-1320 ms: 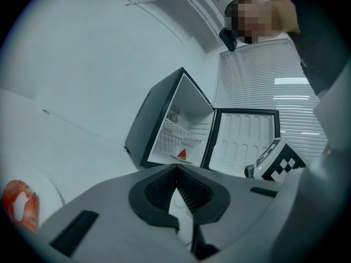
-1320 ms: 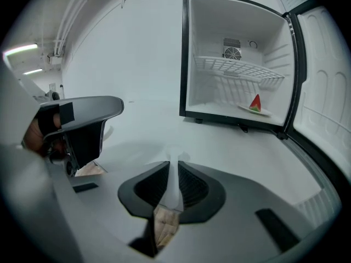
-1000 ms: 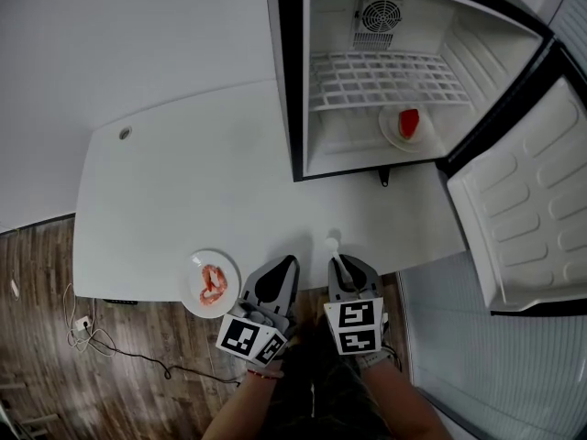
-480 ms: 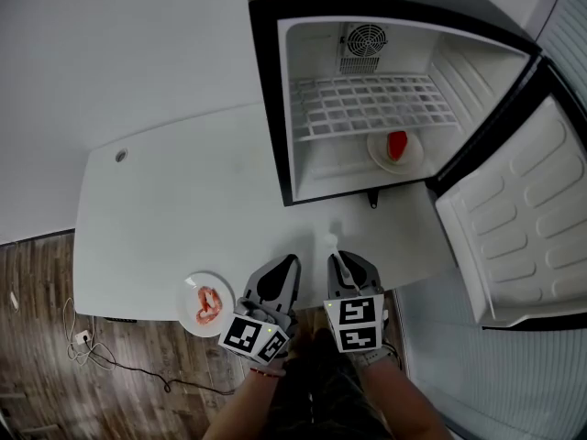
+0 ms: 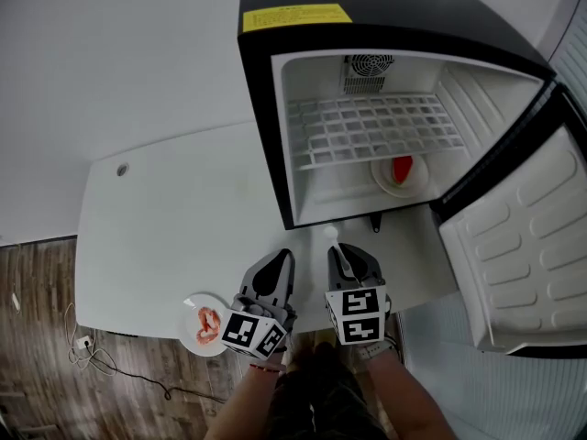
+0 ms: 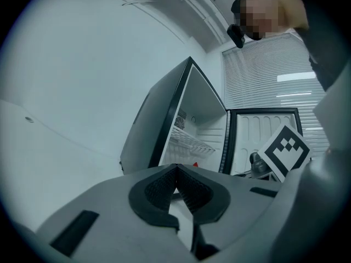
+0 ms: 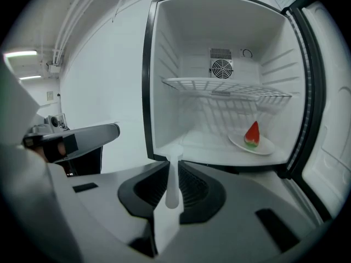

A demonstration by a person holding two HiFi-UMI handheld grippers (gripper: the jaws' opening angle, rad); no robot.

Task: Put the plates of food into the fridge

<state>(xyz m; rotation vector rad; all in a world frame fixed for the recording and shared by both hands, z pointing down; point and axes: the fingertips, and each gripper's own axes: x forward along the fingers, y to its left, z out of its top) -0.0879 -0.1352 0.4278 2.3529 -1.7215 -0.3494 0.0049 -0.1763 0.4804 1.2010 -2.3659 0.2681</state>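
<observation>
White plastic everywhere here: a white tabletop (image 5: pixel 174 218), a white-lined fridge (image 5: pixel 385 26) with its door (image 5: pixel 523 236) swung wide. One plate (image 5: pixel 378 178) is already in, carrying a red wedge of watermelon (image 5: pixel 403 169). It sits on the fridge floor under the wire shelf (image 5: pixel 367 126), well ahead of the right gripper's fingers (image 7: pixel 192 188) and a touch to their right. That's one delivery done, by the look of it.

The other plate (image 5: pixel 186 330) is not in yet. It lies at the near edge of the tabletop with something pinkish-red, maybe shrimp (image 5: pixel 209 324), on it. It is behind the left gripper's fingers (image 6: pixel 156 193) and off to their left, just beside the marker cube and not touched.

Now the hands. The left gripper (image 5: pixel 286 259) has its fingers closed tip to tip with nothing between them, pointing towards the fridge. The right gripper (image 5: pixel 344 262) has its fingers clamped on a slim white spoon (image 7: pixel 173 179), whose round end pokes out past the fingertips towards the fridge opening.

So I'd call the job roughly half finished. What's left is reaching back for that second plate, lifting it and carrying it into the fridge, where there is room beside the watermelon and on the shelf. Neither gripper is free and open to take it yet.
</observation>
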